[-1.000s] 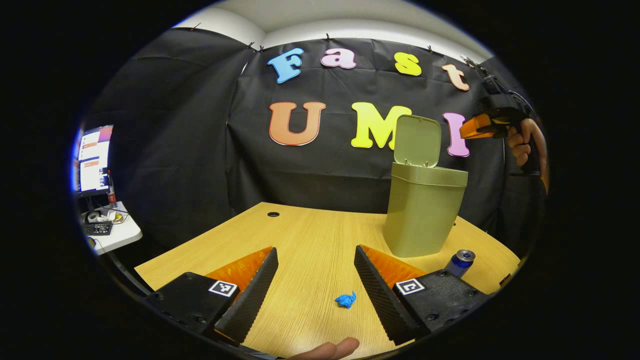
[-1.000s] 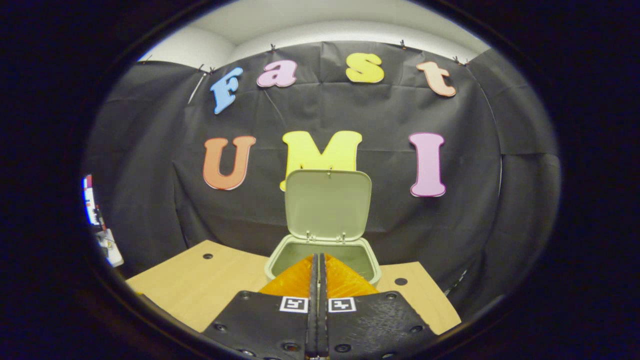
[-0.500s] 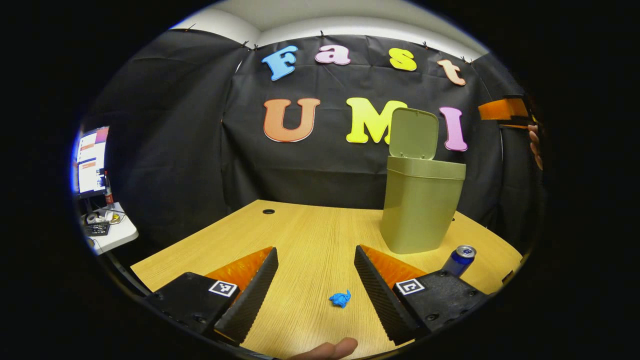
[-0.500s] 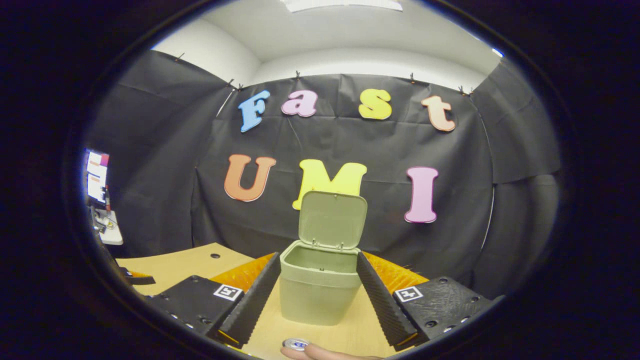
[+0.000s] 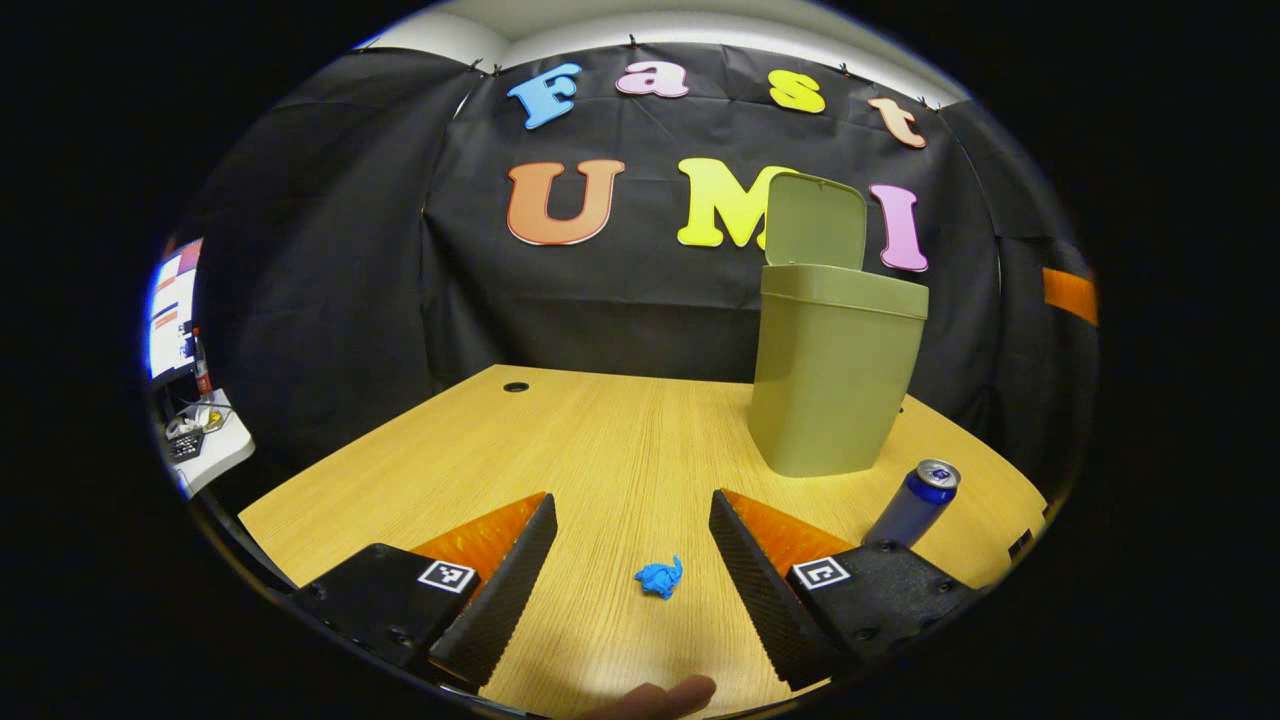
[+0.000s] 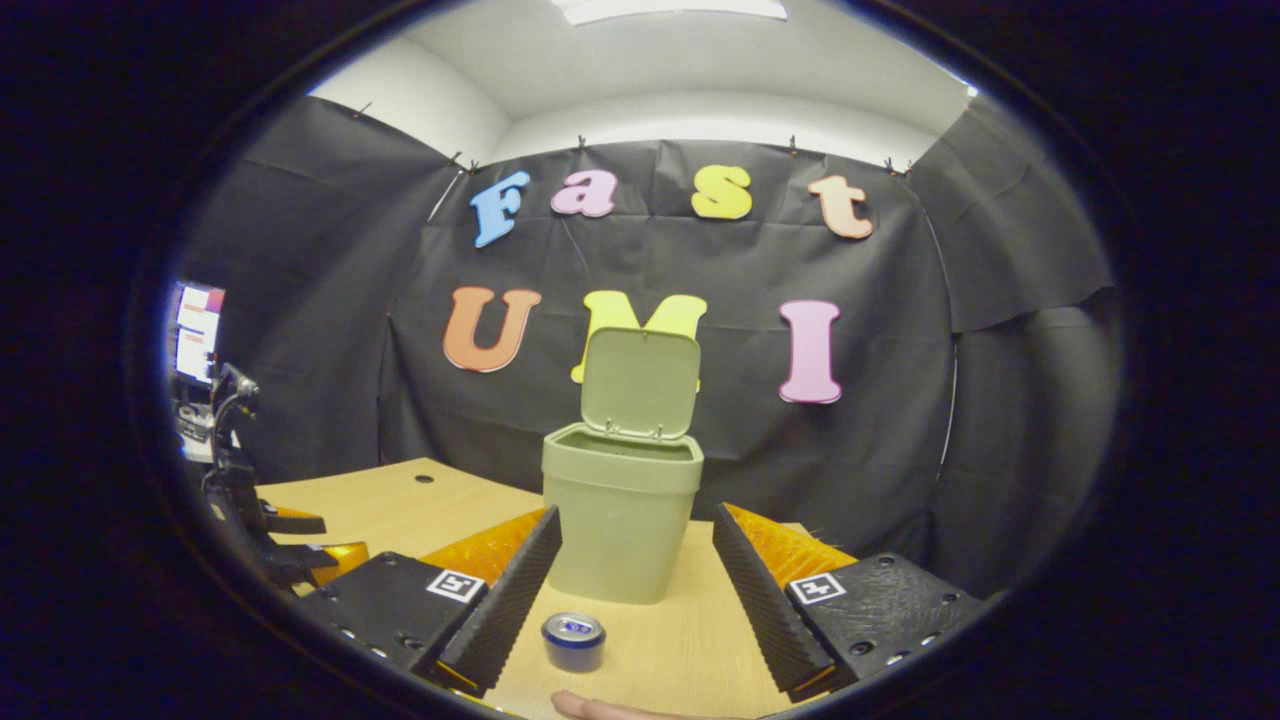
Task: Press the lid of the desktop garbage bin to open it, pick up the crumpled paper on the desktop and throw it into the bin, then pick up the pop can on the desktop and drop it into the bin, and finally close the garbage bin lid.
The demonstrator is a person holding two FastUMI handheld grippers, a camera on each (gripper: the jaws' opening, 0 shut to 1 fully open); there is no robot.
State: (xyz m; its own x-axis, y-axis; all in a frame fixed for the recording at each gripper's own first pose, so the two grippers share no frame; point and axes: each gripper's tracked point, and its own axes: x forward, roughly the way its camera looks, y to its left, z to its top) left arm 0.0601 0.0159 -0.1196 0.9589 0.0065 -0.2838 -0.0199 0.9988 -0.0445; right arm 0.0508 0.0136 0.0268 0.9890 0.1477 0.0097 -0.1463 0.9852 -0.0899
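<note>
An olive-green bin stands on the wooden desk with its lid swung upright. A small blue crumpled paper lies on the desk between the fingers of my left gripper, which is open and held above it. A blue pop can stands upright in front of the bin. My right gripper is open, with the can low between its fingers and the bin behind it. The left gripper appears at the left edge of the right gripper view.
A side table with a monitor and clutter sits off the desk's left edge. A round cable hole is near the desk's far edge. A fingertip pokes in at the bottom of the left gripper view.
My right gripper went from shut over the bin's opening to open, and drew back and down toward the can. The left gripper edged forward over the paper.
</note>
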